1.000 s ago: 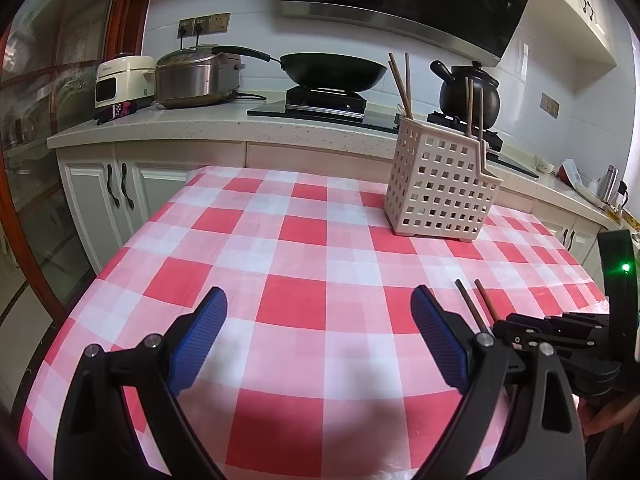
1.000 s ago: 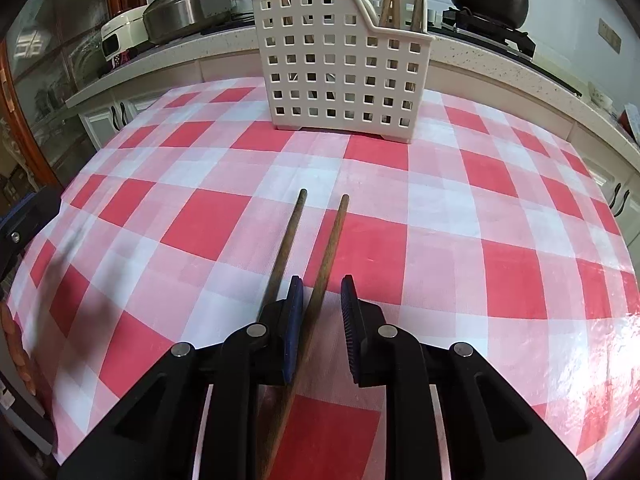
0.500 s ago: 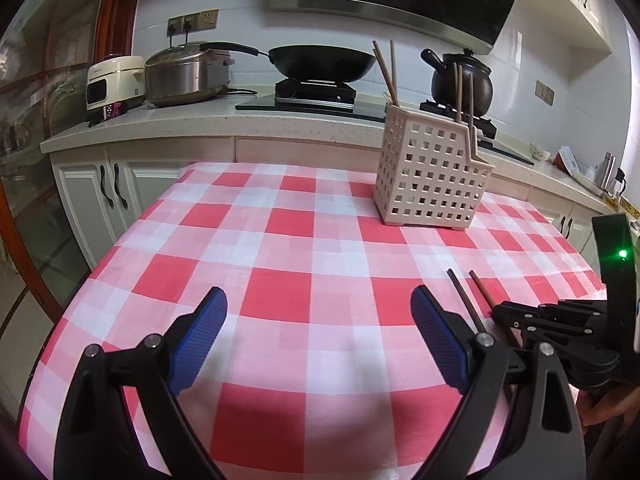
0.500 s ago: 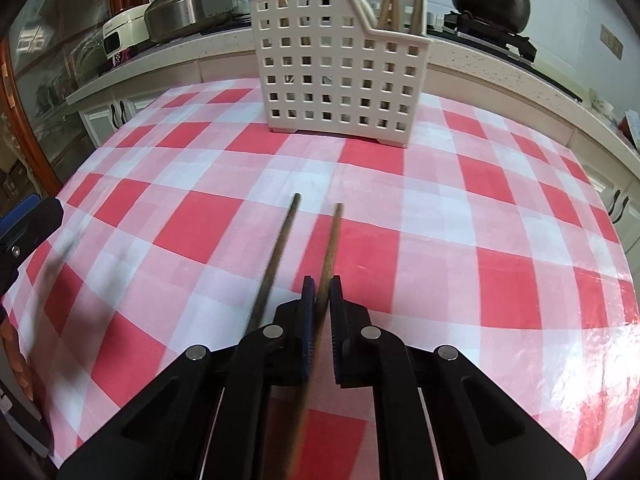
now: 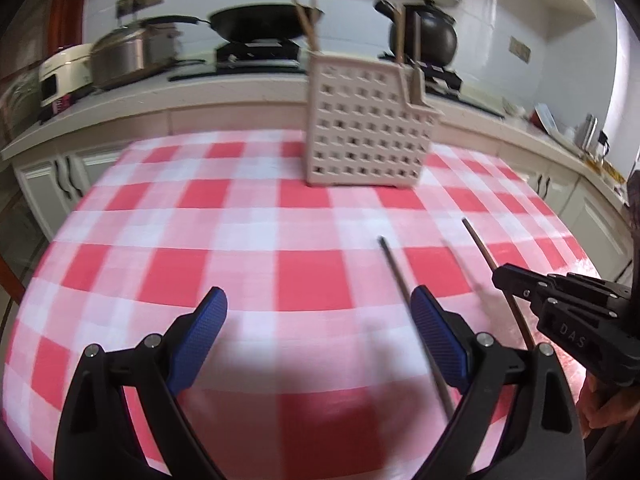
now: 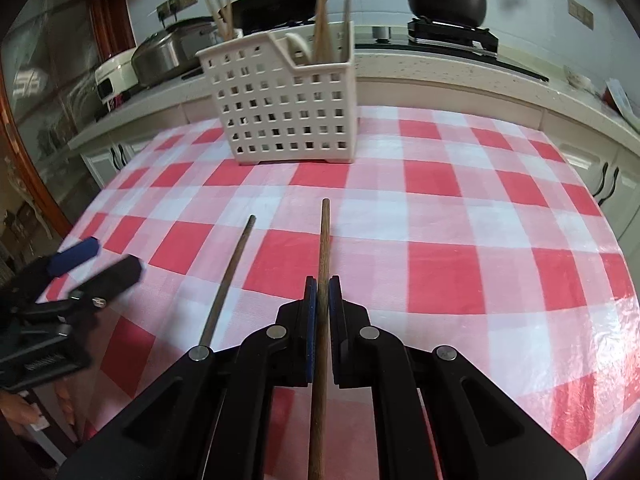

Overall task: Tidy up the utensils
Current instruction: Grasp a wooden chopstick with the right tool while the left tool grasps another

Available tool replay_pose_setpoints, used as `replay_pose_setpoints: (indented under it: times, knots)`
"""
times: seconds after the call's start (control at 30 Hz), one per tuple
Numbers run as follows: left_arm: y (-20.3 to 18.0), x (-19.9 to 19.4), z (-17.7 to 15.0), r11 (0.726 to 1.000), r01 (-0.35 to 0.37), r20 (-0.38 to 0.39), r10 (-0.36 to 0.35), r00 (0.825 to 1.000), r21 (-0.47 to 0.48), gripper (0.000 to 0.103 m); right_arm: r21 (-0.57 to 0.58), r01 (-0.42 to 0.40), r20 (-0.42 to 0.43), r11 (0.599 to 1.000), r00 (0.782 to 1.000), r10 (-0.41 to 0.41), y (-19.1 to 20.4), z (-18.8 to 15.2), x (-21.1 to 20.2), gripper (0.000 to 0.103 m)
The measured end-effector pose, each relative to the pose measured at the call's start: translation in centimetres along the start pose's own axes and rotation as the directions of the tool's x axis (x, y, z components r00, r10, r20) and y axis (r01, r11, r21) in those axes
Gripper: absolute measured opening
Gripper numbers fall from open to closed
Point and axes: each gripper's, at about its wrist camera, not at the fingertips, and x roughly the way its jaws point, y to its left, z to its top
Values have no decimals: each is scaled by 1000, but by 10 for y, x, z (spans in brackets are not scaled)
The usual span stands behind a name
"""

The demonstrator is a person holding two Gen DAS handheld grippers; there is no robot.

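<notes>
Wooden chopstick [image 6: 323, 264] is now clamped between the pads of the right gripper [image 6: 322, 292], whose jaws have just been closing on it; it has been lifted off the checked tablecloth [image 6: 440, 216]; its darker partner [image 6: 228, 280] is left lying beside; the left gripper [image 5: 318, 336] is held wide apart, empty; delivery to the white basket [image 6: 288, 120] is judged next.

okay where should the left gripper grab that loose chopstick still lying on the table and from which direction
Grip the loose chopstick mid-shaft, coming from above with the jaws straddling it crosswise. It lies flat on the tablecloth, thin and long, beside the one clamped in the right gripper; the left gripper stands open.
</notes>
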Motion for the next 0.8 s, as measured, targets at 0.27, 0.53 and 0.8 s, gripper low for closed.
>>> replay_pose_setpoints:
  times: [0.27,0.53,0.8]
  knots:
    - [-42,29,0,999,-15,-79,19,997,52,74,43,-44,17,998,999,44,-25,-5,-10,6]
    - [-59,51,-2,998,-43,-151,51,987,54,56,74,-66,30,995,997,64,-47,-11,-16,6]
    - [-67,52,-1,995,-43,-145,56,988,89,32,90,-66,39,994,997,62,-54,-11,-20,6]
